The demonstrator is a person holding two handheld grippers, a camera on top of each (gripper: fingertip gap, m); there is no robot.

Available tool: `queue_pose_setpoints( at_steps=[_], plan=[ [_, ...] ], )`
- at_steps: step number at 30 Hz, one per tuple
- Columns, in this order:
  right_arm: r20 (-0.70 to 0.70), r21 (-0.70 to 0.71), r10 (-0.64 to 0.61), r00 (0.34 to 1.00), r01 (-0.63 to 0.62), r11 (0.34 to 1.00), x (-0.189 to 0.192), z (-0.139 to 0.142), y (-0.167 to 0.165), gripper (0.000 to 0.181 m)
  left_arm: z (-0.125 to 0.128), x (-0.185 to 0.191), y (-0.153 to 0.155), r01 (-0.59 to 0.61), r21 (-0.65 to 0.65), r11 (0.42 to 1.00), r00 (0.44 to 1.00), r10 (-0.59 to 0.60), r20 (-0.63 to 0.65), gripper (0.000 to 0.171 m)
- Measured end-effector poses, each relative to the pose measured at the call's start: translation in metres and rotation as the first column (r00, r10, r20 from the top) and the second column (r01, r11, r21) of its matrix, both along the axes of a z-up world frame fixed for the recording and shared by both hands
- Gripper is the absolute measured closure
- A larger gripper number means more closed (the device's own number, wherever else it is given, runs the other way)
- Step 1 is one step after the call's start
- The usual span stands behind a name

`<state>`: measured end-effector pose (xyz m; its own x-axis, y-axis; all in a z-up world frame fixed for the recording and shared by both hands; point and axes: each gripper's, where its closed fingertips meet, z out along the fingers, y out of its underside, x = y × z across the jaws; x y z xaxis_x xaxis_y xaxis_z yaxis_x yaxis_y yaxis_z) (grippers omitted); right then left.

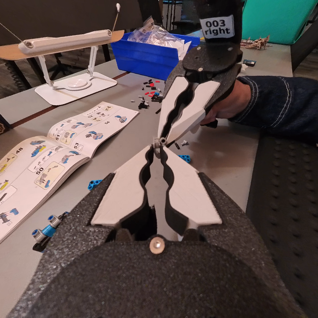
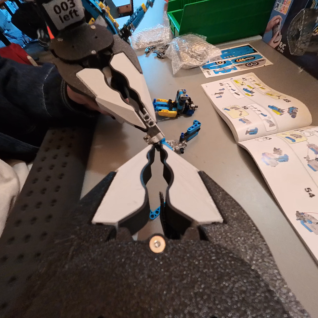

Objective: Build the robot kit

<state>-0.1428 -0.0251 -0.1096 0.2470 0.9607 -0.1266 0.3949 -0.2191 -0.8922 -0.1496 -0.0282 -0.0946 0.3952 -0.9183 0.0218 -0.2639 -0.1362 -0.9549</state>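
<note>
Grey connector (image 2: 151, 128) sits at frame centre in both views, held in mid-air above the bench (image 2: 215, 154), not resting on it. Left tongs (image 2: 153, 136) clamp it along its length: pieces with round holes show between the fingers, and the grey end sticks out past the tips, so the free end faces the other tool.

Right tongs (image 2: 157, 147) meet that end from 6 o'clock, tips nearly together and pinched on something small and dark. From the left wrist view the same meeting shows a small grey gear (image 1: 156, 143) and a tube end at the junction; right tongs (image 1: 163, 137) come down from 12 o'clock, left tongs (image 1: 157, 149) up from 6. Tip to tip, likely so one part lines up with the other's hole. Cannot tell whether they are seated.

A hand (image 1: 228, 103) in a dark denim sleeve grips the right tool's handle at 3 o'clock.

Around:
- loose blue beam (image 2: 191, 131) at 2 o'clock, just beyond the tips
- blue-yellow assembly (image 2: 173, 106) at 1 o'clock
- open booklet (image 2: 258, 110) at 3 o'clock, flat within sight
- parts bag (image 2: 191, 49) at 1 o'clock, farther off
- scattered pins (image 1: 151, 94) and a blue bin (image 1: 148, 56) at 12 o'clock in the left view
</note>
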Motion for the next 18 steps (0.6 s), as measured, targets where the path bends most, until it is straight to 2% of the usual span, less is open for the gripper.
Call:
queue_pose_setpoints(
  at_steps=[3,6,11,14,18],
  plan=[
    [-0.017,-0.009,-0.006,1.0,0.006,1.0,-0.002,-0.002,0.001,0.177,0.0,-0.001,0.001,-0.004,-0.007,1.0,1.0,0.004,0.003,0.165],
    [-0.104,-0.104,-0.01,0.995,-0.001,0.995,0.0,0.004,0.001,0.177,0.002,-0.002,0.003,-0.011,-0.007,1.0,1.0,0.011,0.017,0.165],
    [-0.313,-0.081,-0.01,0.95,-0.017,0.997,0.006,0.049,0.0,0.178,0.0,0.001,0.001,0.003,0.012,1.0,1.0,-0.003,-0.004,0.165],
    [-0.248,-0.056,0.001,0.969,-0.016,0.998,-0.008,0.038,-0.004,0.177,0.002,0.005,-0.005,0.026,0.047,0.999,1.0,-0.025,-0.013,0.165],
    [-0.263,-0.065,0.013,0.965,-0.031,0.997,-0.012,0.038,-0.007,0.177,0.002,0.007,-0.007,0.035,0.042,0.999,0.999,-0.034,-0.009,0.165]
  ],
)
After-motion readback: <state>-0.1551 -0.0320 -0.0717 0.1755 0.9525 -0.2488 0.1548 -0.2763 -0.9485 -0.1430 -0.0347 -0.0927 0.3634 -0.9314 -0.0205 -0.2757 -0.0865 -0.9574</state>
